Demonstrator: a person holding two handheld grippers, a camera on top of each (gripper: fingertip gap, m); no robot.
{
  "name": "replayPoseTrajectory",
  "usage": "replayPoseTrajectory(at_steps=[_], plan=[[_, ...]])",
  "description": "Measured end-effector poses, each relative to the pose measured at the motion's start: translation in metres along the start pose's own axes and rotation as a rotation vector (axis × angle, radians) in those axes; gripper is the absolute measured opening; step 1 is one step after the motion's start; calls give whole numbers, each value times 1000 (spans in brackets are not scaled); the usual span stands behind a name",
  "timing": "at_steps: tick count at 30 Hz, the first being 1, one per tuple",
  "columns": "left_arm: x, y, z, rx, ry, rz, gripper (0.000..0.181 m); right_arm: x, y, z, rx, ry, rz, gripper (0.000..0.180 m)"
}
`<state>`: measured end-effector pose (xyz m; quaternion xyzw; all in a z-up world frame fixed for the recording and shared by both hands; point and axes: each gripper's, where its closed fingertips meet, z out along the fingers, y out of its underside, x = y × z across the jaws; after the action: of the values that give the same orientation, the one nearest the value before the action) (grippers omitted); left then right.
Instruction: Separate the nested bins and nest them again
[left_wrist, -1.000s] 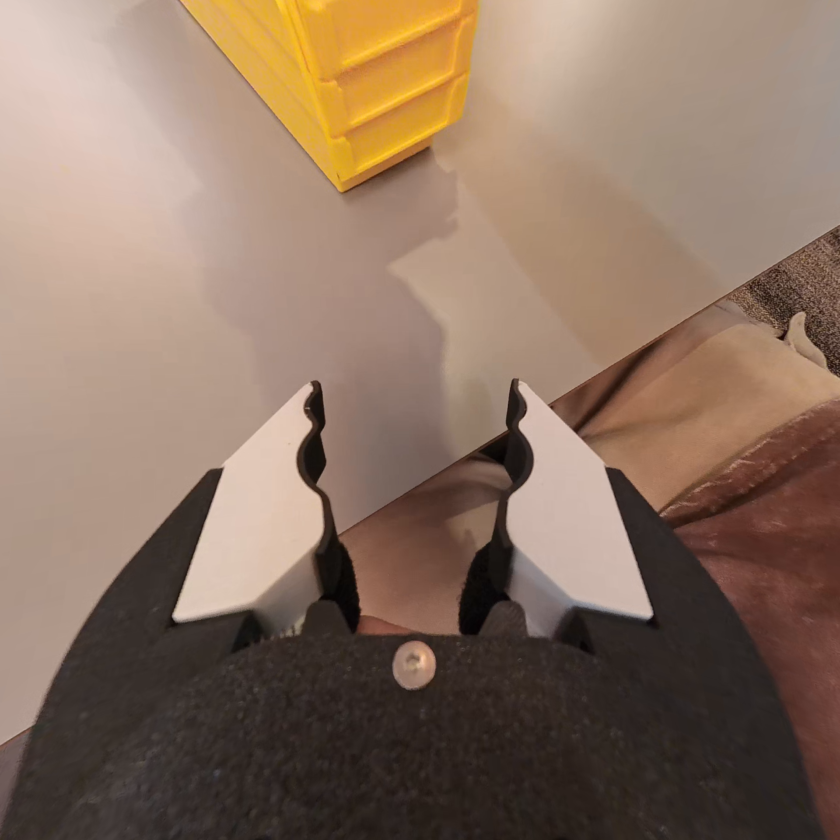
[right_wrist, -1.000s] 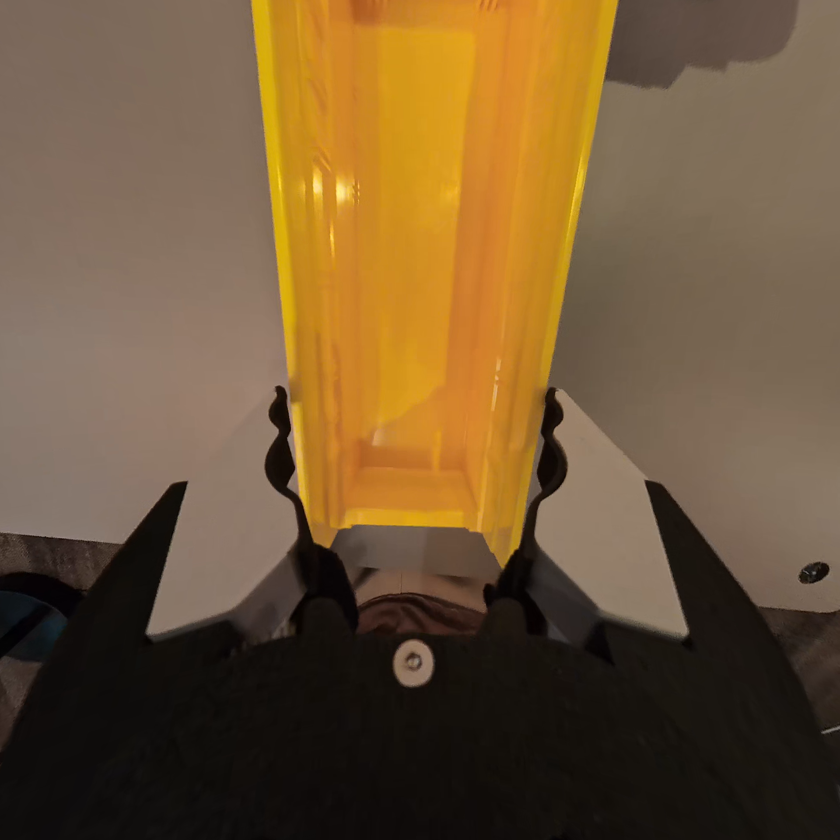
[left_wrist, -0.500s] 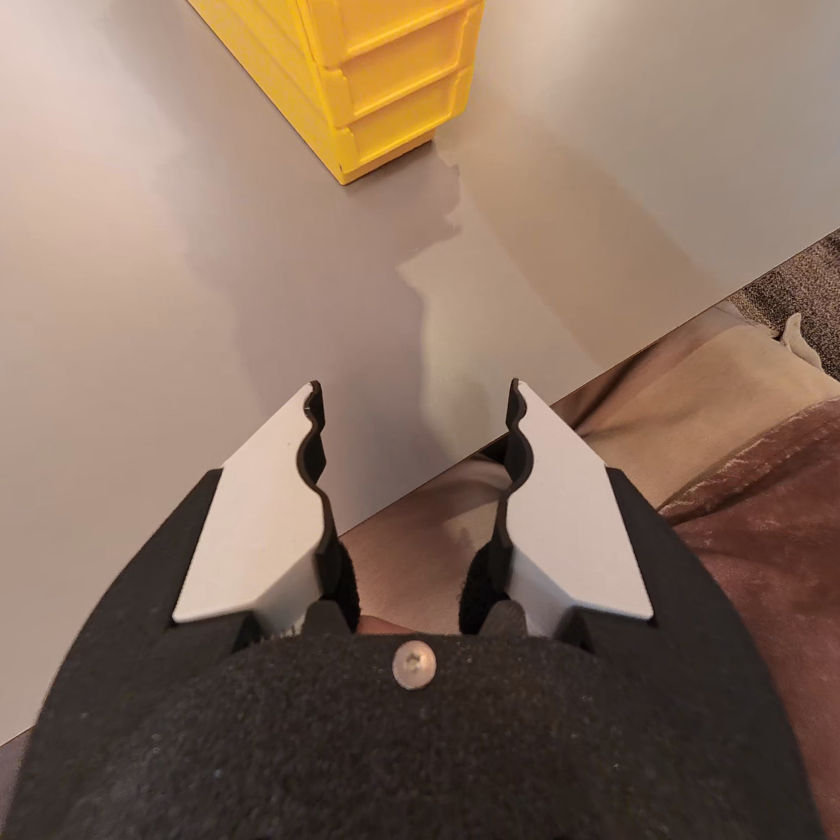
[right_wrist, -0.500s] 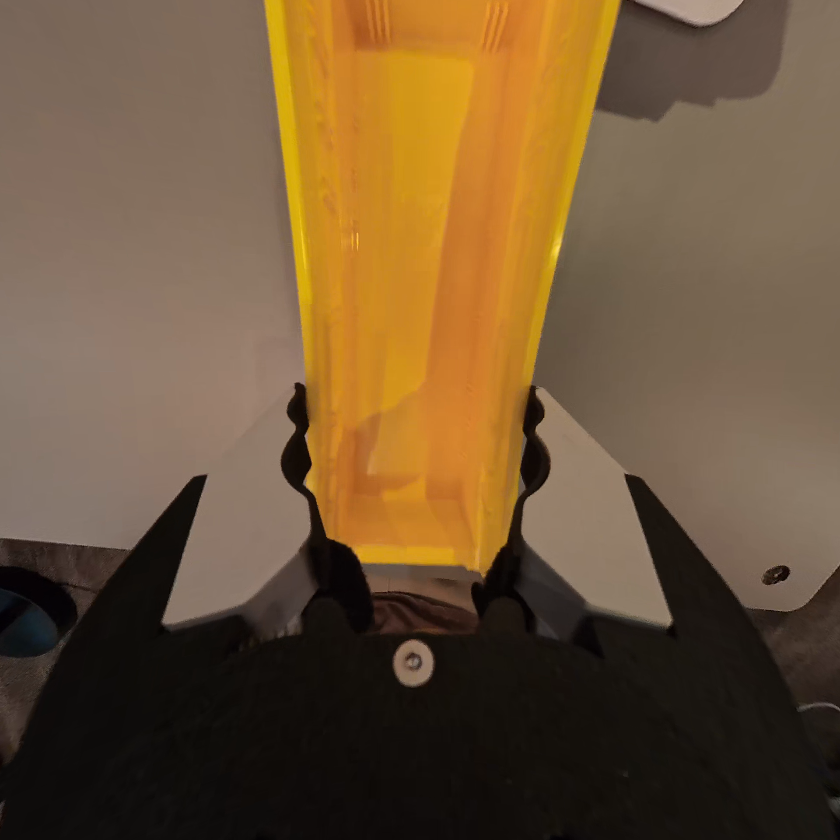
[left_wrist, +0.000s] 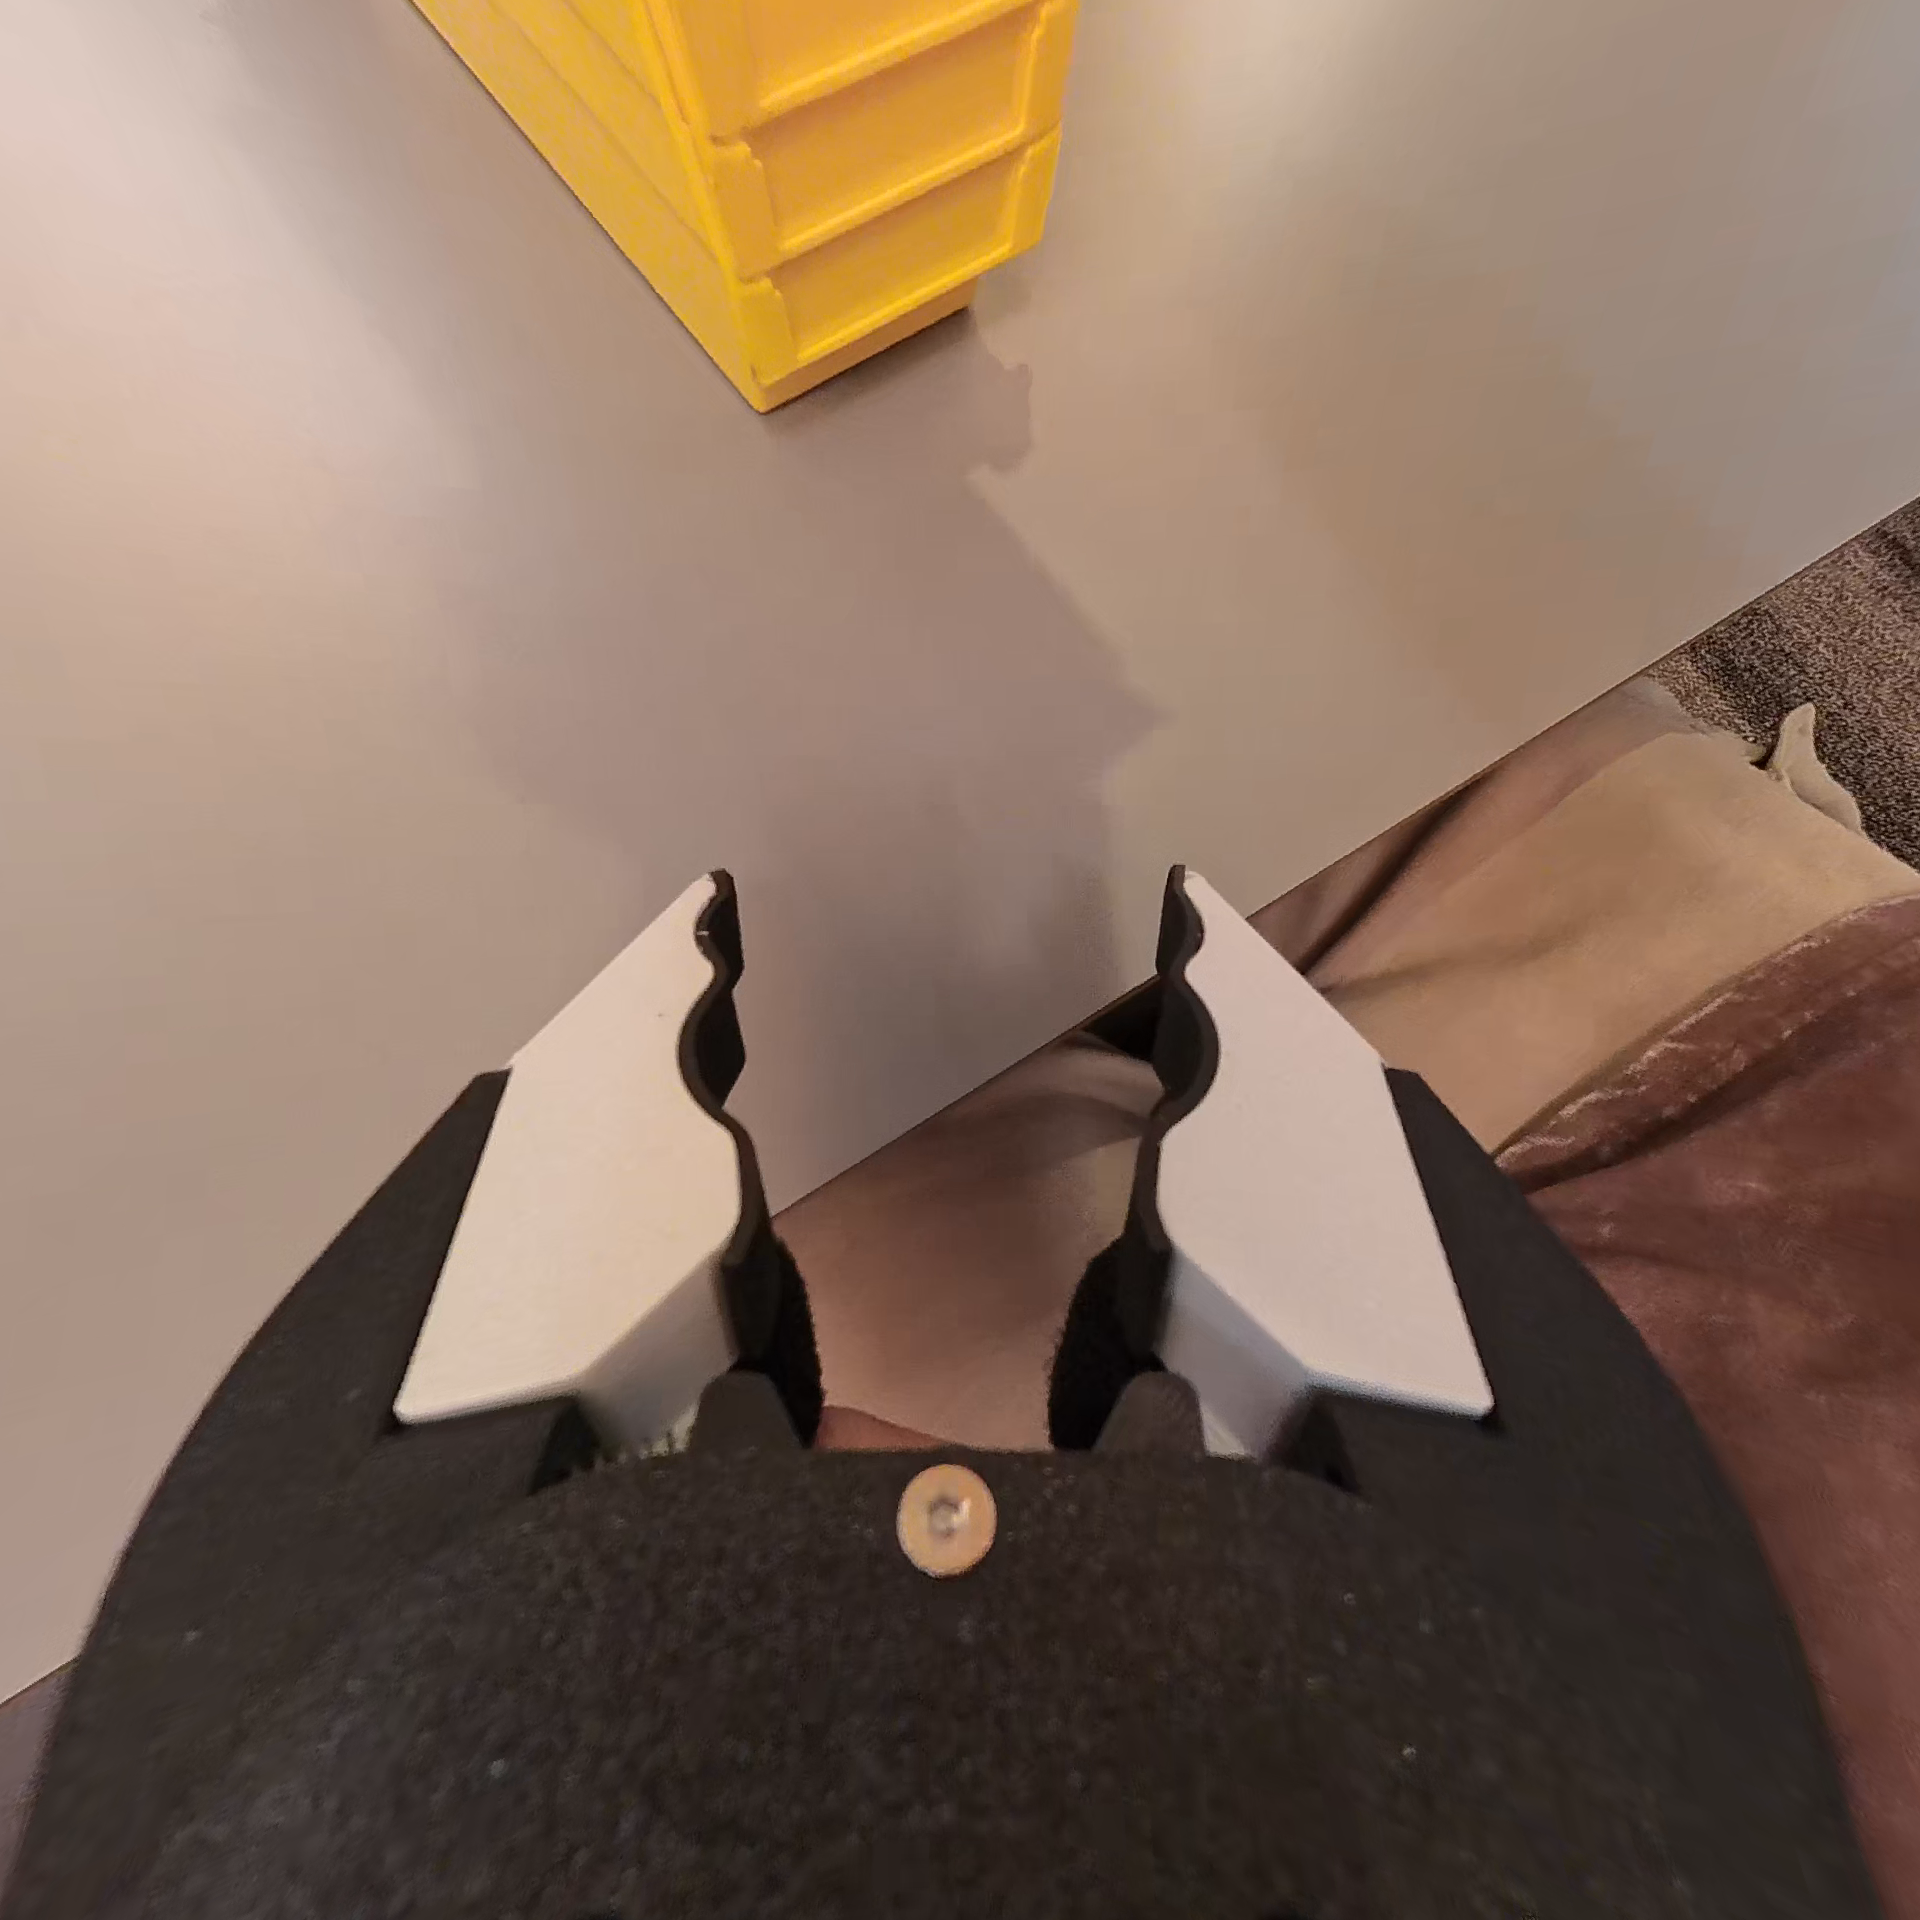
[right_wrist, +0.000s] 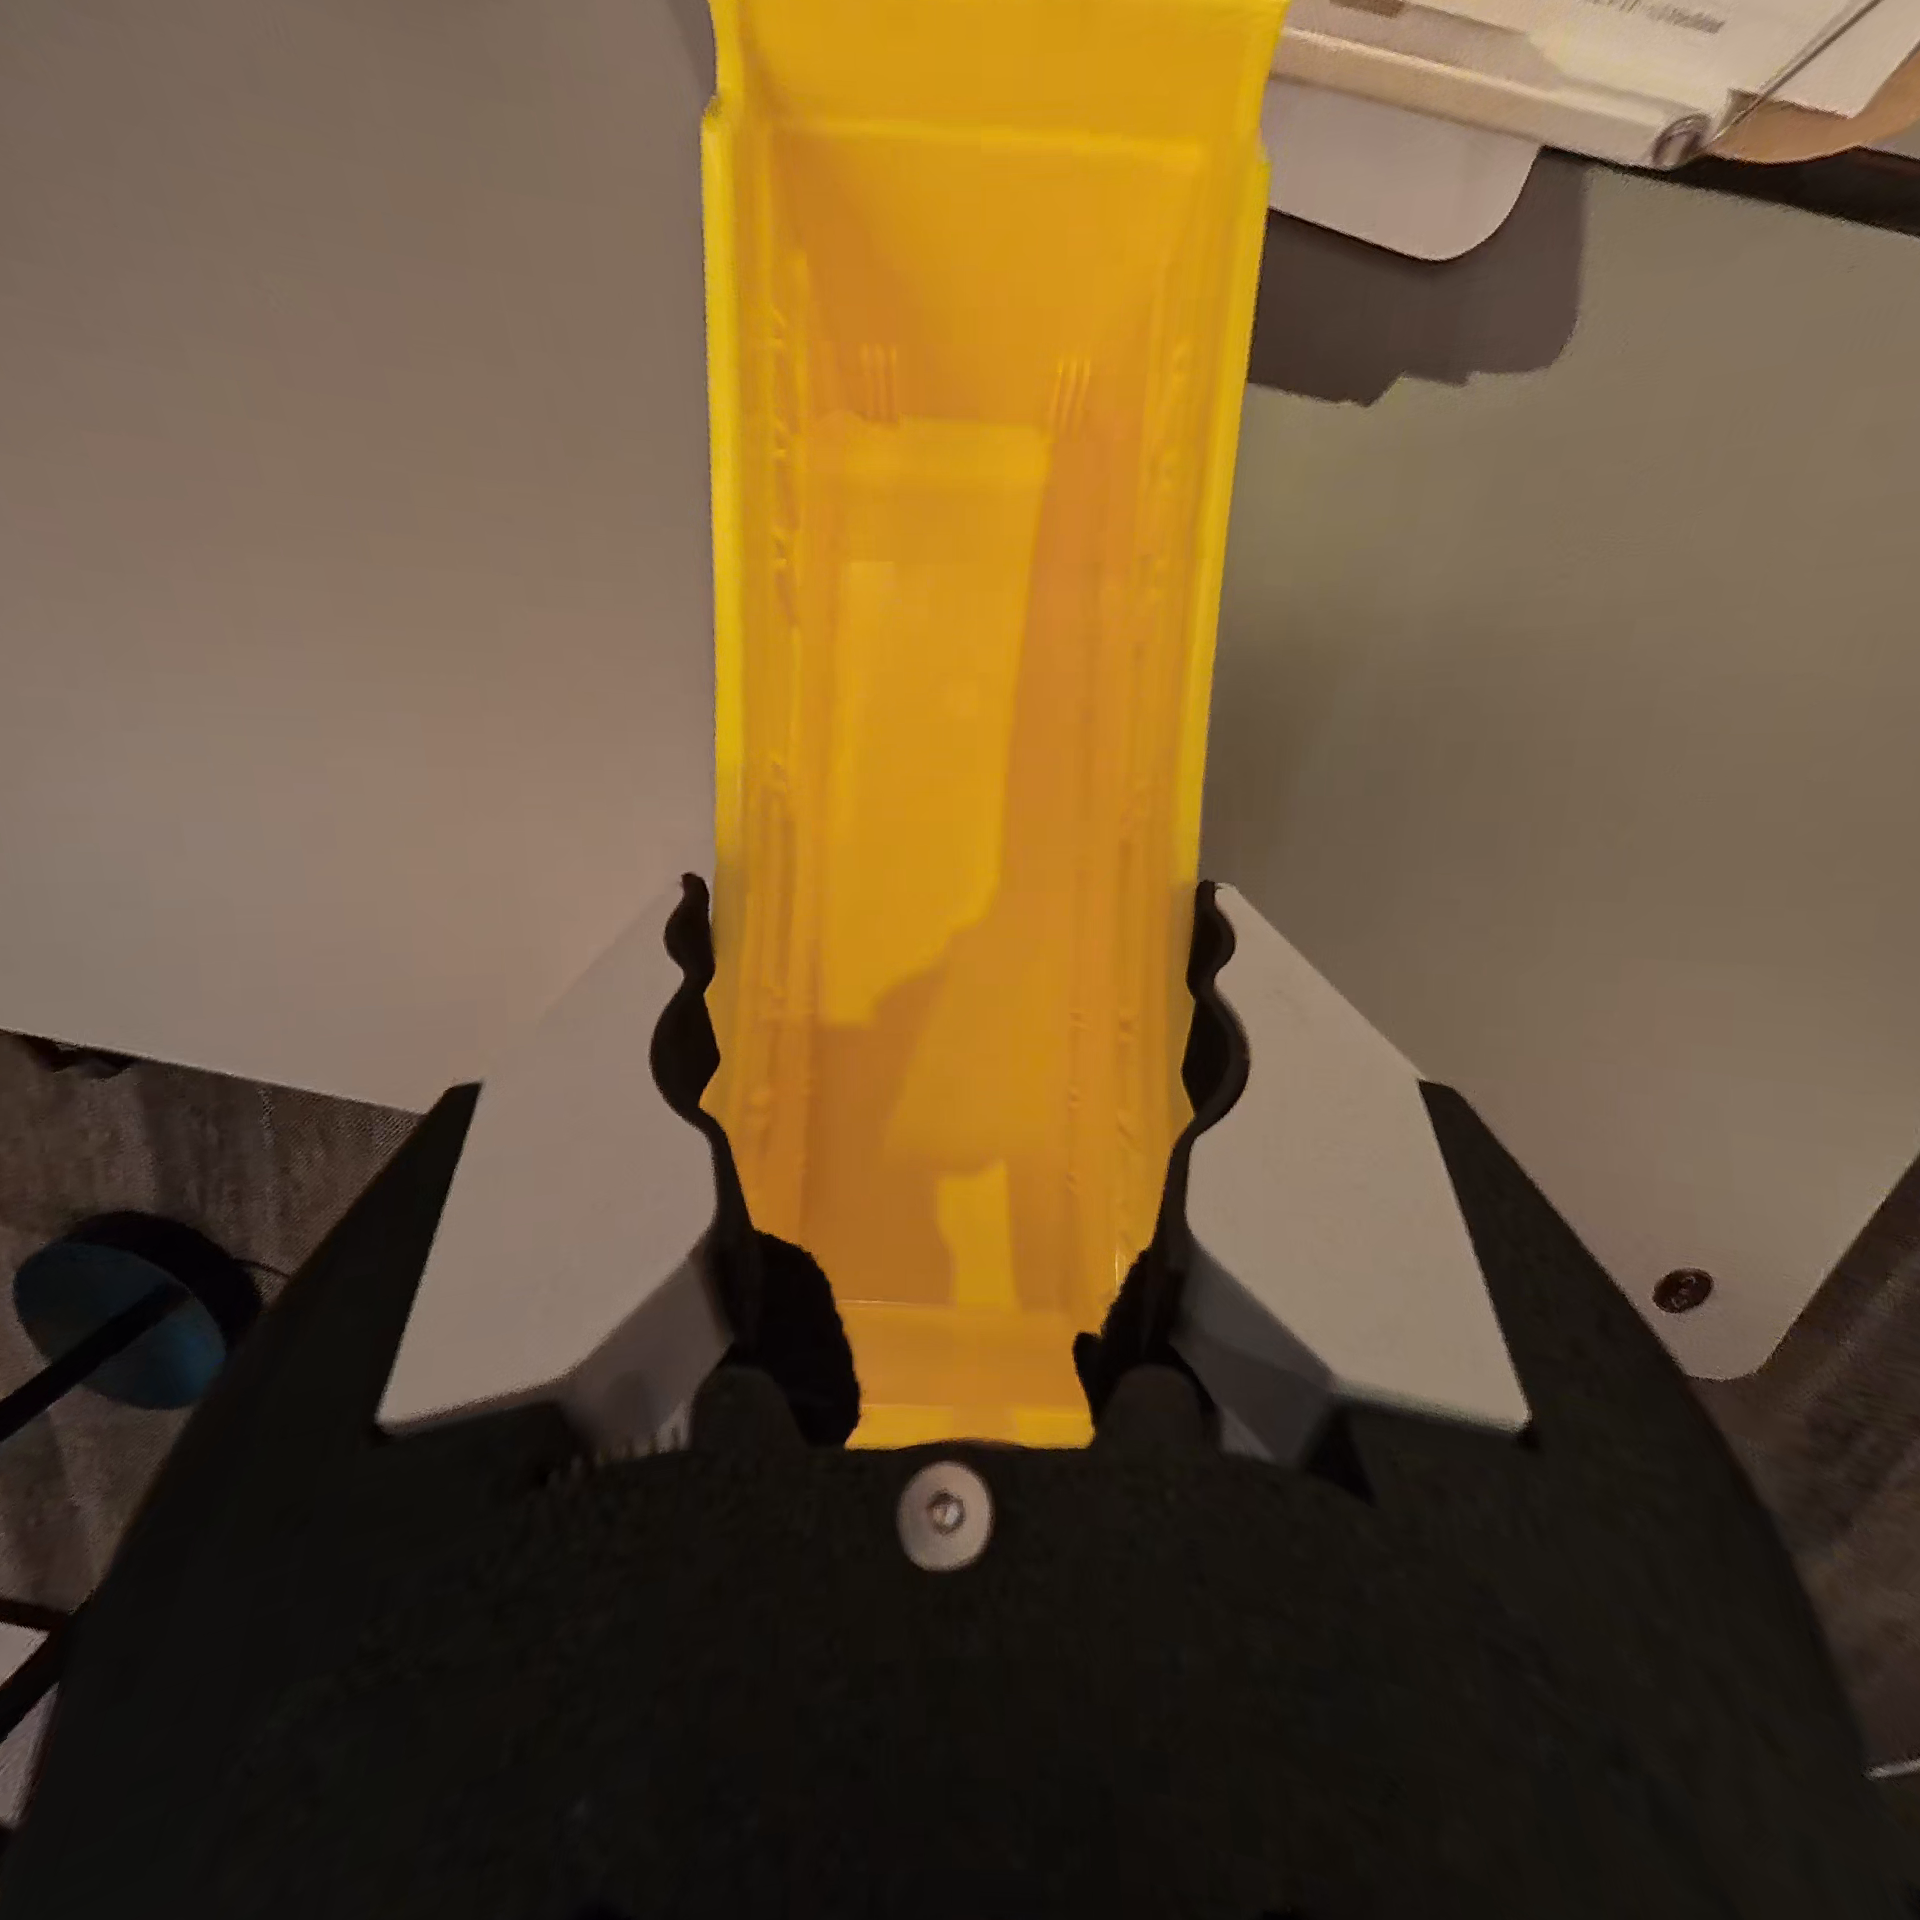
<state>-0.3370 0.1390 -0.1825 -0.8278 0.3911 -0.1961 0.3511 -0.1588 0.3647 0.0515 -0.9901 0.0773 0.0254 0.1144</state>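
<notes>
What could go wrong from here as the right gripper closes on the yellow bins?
The right gripper straddles the stack of yellow bins, so it may lift all of them together. The left gripper is open and hangs away from the stack near the table edge, bracing nothing.

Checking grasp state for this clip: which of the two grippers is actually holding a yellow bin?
The right gripper, closed on the yellow bin between its fingers. The left gripper is open and empty over the table.

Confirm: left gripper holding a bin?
No, the left gripper is open and empty; the yellow bins sit apart on the table.
</notes>
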Motion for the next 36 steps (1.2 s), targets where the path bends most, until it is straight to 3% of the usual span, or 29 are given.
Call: replayPoseTrajectory(at_steps=[7,12,16,24,34,36], plan=[[6,2,3,-16,3,25,79,78,11,-57,65,97,54,93],[4,4,0,-15,-6,21,79,159,27,-56,89,170,91,94],[2,5,-1,-14,-3,6,79,233,43,-25,109,213,152,94],[2,7,4,-30,3,-15,79,341,68,86,192,235,221,94],[4,7,12,-54,22,-19,80,376,91,164,280,209,194,99],[6,6,13,-53,27,-15,79,377,88,165,343,191,210,101]])
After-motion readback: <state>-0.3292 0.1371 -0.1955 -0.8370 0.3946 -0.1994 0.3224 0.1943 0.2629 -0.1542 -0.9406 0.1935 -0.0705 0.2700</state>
